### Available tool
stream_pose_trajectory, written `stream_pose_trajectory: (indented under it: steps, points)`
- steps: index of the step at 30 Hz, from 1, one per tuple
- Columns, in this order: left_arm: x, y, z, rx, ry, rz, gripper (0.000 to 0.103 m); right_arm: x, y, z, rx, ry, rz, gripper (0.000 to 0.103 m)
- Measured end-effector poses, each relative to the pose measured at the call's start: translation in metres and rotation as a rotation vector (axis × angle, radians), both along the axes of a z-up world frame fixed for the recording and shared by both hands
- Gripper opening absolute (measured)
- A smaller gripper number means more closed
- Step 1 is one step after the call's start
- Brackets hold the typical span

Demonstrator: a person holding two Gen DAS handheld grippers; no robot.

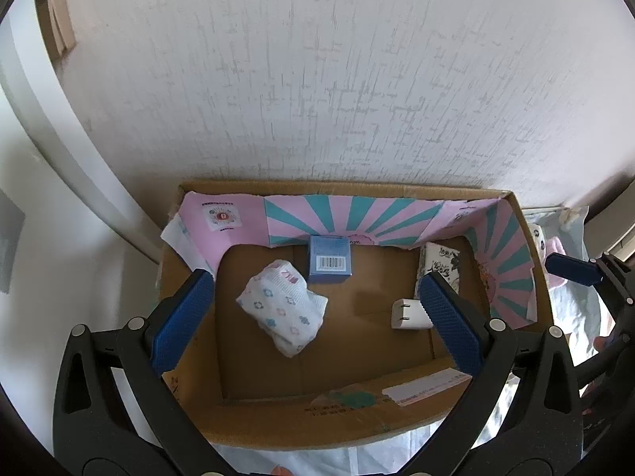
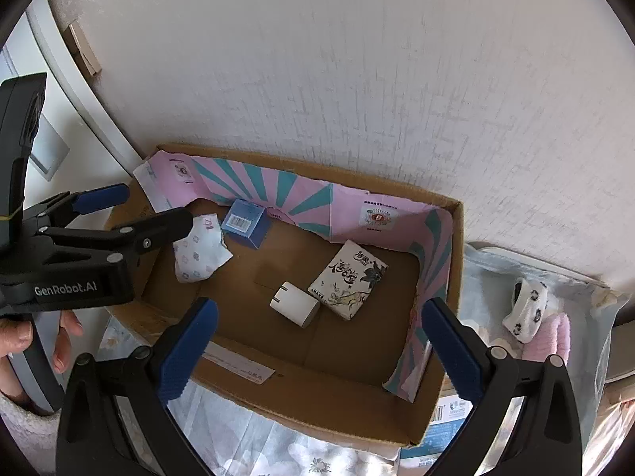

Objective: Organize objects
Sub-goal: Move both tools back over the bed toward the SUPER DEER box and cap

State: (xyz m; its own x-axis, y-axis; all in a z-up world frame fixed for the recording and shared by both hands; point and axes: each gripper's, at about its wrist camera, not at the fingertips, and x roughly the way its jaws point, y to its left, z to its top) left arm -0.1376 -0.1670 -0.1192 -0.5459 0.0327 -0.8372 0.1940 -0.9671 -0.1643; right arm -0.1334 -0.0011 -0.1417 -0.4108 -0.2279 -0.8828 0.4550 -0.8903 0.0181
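Both grippers, left gripper (image 1: 313, 289) and right gripper (image 2: 319, 317), hung released, empty, over cardboard box (image 2: 317, 408). Inside: floral tissue pack (image 1: 279, 309) near left wall, blue carton (image 1: 329, 258) against back wall, white charger (image 1: 408, 313) mid-floor, printed pack (image 2: 349, 279) toward right back corner. Patterned sock roll (image 2: 526, 309) lay outside, past box's right wall.

A white wall (image 1: 337, 79) with a rough, scratched plaster-like texture fills the upper part of both views. At its left edge runs a pale white door frame (image 1: 51, 119) — beside it a small brown wooden piece (image 2: 83, 49) is fixed to the wall. Soft daylight falls evenly. Below lies a light floral-printed cloth (image 2: 278, 448) — its support is hidden.
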Motion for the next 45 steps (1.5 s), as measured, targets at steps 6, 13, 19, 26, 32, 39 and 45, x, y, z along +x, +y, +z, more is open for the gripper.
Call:
stream_pose_trajectory:
  steps: [6, 13, 19, 26, 32, 39, 45]
  points:
    - [0.003, 0.004, 0.022, -0.014, 0.023, -0.001, 0.103, 0.008, 0.005, 0.017, -0.007, 0.030, 0.012, 0.102]
    - [0.005, 0.021, 0.079, -0.046, 0.121, -0.024, 0.103, 0.022, 0.033, 0.070, -0.007, 0.121, 0.075, 0.102]
    - [0.019, 0.058, 0.120, -0.045, 0.204, -0.039, 0.103, 0.029, 0.089, 0.115, -0.013, 0.192, 0.047, 0.102]
    - [0.050, 0.113, 0.111, 0.035, 0.168, -0.017, 0.103, 0.050, 0.163, 0.119, -0.024, 0.202, 0.000, 0.102]
    - [0.072, 0.171, 0.081, 0.054, 0.094, 0.005, 0.103, 0.067, 0.207, 0.086, -0.038, 0.133, 0.004, 0.102]
    - [0.091, 0.233, 0.041, 0.081, 0.026, 0.059, 0.103, 0.081, 0.246, 0.039, -0.029, 0.066, 0.065, 0.102]
    - [0.090, 0.275, 0.006, 0.094, -0.004, 0.082, 0.103, 0.092, 0.272, 0.011, -0.029, 0.053, 0.106, 0.102]
